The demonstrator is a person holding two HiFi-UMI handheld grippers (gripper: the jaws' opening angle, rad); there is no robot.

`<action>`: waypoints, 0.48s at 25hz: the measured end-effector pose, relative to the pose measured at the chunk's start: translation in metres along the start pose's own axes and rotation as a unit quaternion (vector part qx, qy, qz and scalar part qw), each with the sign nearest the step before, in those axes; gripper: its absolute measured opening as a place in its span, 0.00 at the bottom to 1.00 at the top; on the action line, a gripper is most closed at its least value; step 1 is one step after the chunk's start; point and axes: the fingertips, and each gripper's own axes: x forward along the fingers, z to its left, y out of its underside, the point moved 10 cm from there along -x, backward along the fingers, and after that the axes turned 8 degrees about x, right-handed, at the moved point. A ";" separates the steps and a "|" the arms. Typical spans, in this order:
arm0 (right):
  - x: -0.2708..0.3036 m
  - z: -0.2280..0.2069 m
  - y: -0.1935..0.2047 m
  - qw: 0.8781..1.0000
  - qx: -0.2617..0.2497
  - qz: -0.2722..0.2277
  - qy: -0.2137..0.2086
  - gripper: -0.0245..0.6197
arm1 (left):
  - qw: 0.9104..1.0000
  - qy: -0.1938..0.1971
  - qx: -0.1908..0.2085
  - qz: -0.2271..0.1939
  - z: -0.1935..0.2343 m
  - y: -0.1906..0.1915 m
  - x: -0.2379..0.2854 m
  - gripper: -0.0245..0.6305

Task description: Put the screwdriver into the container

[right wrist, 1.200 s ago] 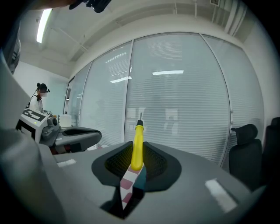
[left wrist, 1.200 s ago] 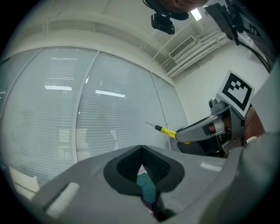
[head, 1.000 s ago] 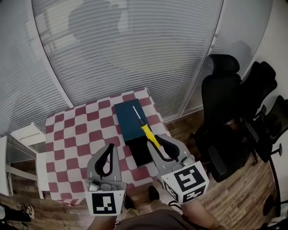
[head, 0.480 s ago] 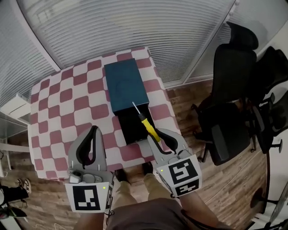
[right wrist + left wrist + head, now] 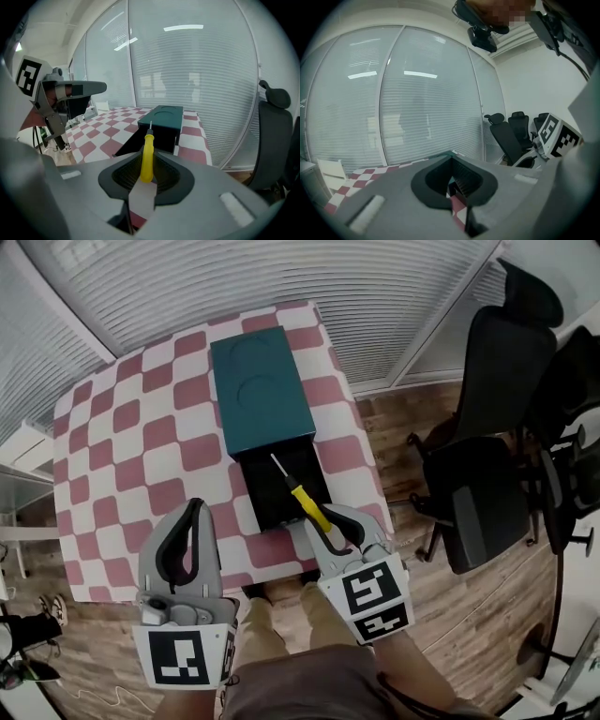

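- The right tongs [image 5: 334,519] pinch the yellow screwdriver [image 5: 302,495], its tip over the open black drawer [image 5: 258,498] of the teal container [image 5: 261,390].
- The left tongs [image 5: 195,510] are pressed together, empty, above the checked desk [image 5: 141,427].

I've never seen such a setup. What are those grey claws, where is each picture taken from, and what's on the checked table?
There is no robot: a person holds a two-jaw gripper in each hand, and the patterned cubes belong to them. One picture comes from a camera on the person's head, looking steeply down. The other two come from cameras riding on each gripper, looking along its jaws. On the checked table stands a teal box with its black drawer pulled open. The right gripper is closed on a yellow-handled screwdriver, which points toward the drawer. The left gripper is shut and holds nothing.
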 end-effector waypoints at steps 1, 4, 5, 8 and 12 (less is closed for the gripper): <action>0.003 -0.001 0.000 1.000 0.000 0.007 -0.002 0.19 | 1.000 0.000 -0.001 0.002 0.001 0.001 0.002 0.04; 0.011 -0.005 -0.001 1.000 0.001 0.026 -0.005 0.19 | 1.000 -0.002 -0.006 0.008 0.004 0.004 0.009 0.04; 0.015 -0.006 -0.001 0.999 0.001 0.033 -0.007 0.19 | 1.000 -0.003 -0.007 0.011 0.006 0.005 0.011 0.04; 0.027 -0.007 -0.004 0.998 -0.004 0.053 -0.019 0.19 | 1.000 -0.006 -0.011 0.016 0.012 0.007 0.018 0.04; 0.043 -0.006 -0.010 0.997 -0.013 0.075 -0.030 0.19 | 1.000 -0.013 -0.017 0.022 0.020 0.011 0.025 0.04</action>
